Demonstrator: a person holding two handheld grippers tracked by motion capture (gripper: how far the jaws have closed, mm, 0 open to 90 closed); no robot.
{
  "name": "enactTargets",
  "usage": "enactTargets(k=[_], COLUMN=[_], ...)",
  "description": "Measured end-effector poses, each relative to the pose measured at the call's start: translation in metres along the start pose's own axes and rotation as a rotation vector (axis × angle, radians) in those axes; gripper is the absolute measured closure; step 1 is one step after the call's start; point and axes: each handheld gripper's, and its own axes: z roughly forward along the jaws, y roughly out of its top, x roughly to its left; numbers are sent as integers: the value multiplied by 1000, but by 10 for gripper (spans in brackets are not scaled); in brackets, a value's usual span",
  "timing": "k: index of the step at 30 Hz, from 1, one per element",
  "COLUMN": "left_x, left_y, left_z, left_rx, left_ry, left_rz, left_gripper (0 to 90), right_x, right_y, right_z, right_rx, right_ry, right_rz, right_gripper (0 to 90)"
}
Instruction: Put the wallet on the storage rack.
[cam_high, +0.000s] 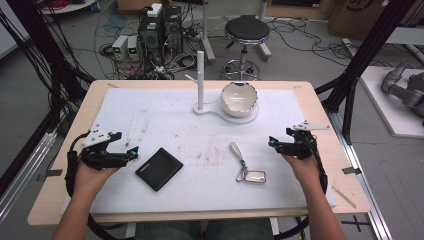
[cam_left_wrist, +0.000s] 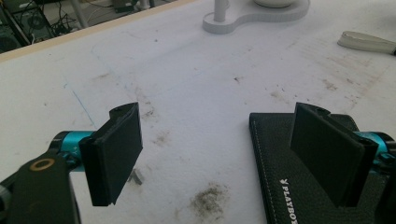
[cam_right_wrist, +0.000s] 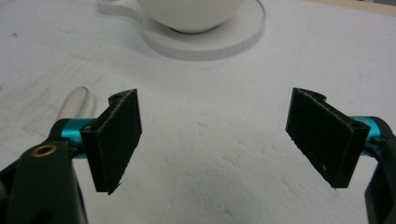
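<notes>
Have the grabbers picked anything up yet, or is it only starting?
Only starting, it seems. Nothing looks done: the black wallet and the keys lie flat on the white mat. In hand: nothing; the left gripper and right gripper are both open, jaws apart. Left: every grab, probably wallet first.

Setting: robotics lab or workshop. Evidence: desktop computer towers (cam_high: 161, 30) on bare grey floor amid loose cables (cam_high: 115, 25); black rolling stool (cam_high: 246, 31); black frame struts (cam_high: 372, 45); possibly a grey robot arm (cam_high: 405, 90) at right edge.
</notes>
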Motion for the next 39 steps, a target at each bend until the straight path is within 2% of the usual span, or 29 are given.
enactTargets(k=[2, 5, 6, 8, 11, 12, 14, 18, 25, 26, 27, 32, 33, 35, 36, 37, 38, 39], left_x=[0, 2, 2, 3, 4, 4, 5, 6, 11, 11, 12, 14, 14, 14, 14, 13, 13, 13], left_y=[-1, -4, -4, -6, -7, -8, -9, -12, -15, -16, -16, -16, -16, -16, -16, -15, -15, -15], left_z=[-3, -8, -10, -13, -19, -21, -24, -28, -36, -36, -37, -37, -37, -37, -36, -36, -35, -35], left_rx=[0, -1, -4, -5, -3, -3, -3, -3, -12, -13, -14, -18, -20, -19, -20, -20, -19, -19], left_ry=[4, 11, 14, 23, 40, 43, 48, 60, 82, 84, 84, 92, 91, 91, 89, 87, 83, 83], left_rz=[-5, -11, -11, -13, -10, -10, -9, -12, -24, -26, -28, -29, -30, -27, -27, -25, -23, -23], left_gripper=[172, 171, 171, 171, 171, 171, 171, 171, 171, 171, 171, 171, 171, 171, 171, 171, 171, 171], right_x=[8, 14, 23, 26, 39, 49, 54, 78, 128, 140, 140, 172, 178, 191, 203, 203, 213, 213], right_y=[11, 18, 25, 28, 37, 42, 45, 57, 73, 75, 75, 78, 78, 79, 79, 79, 78, 78], right_z=[4, 8, 14, 16, 25, 32, 35, 48, 74, 82, 82, 100, 104, 109, 115, 115, 122, 122], right_rx=[-11, -21, -18, -13, -6, -6, -5, -4, 38, 32, 32, 86, 79, 97, 114, 114, 138, 138], right_ry=[33, 60, 77, 85, 110, 131, 142, 195, 285, 324, 324, 383, 394, 427, 456, 456, 478, 478], right_rz=[-9, -13, -28, -36, -59, -71, -80, -115, -190, -200, -200, -222, -238, -243, -258, -258, -275, -275], right_gripper=[185, 185, 185, 185, 185, 185, 185, 185, 185, 185, 185, 185, 184, 185, 185, 185, 185, 185])
